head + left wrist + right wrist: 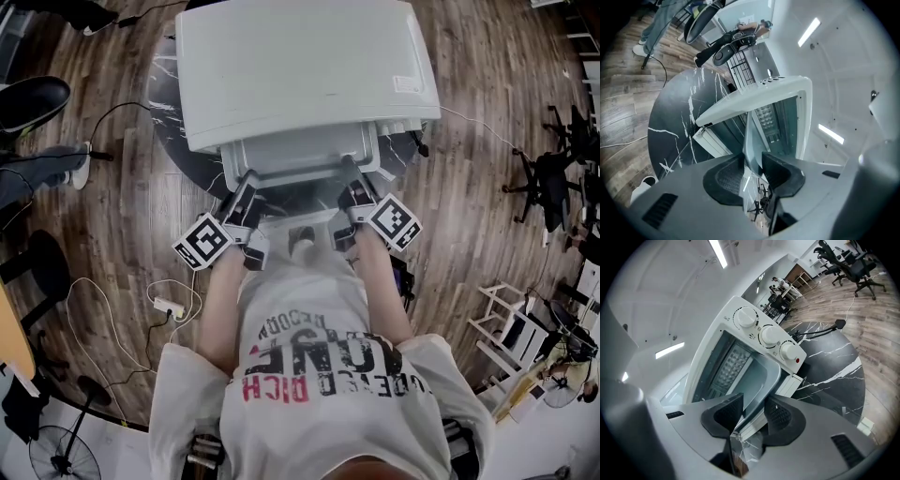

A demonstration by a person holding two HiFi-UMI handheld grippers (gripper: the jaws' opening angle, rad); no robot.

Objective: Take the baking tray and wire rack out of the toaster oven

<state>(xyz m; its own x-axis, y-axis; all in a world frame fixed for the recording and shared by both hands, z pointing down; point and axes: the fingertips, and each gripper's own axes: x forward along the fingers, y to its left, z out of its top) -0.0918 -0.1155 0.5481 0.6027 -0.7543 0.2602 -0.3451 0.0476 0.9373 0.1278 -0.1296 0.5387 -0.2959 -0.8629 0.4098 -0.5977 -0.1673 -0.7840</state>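
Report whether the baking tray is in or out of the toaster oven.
Partly out: the baking tray juts from the toaster oven, its far end inside; left gripper and right gripper grip its sides.

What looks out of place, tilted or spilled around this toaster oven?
Nothing stands out. The baking tray sits partway out of the toaster oven, its front rim gripped by the left tongs and right tongs; nothing looks spilled or bent.

wood floor [487,187] | round black marble table [829,366] | black office chairs [858,270] | ceiling strip lights [809,32]
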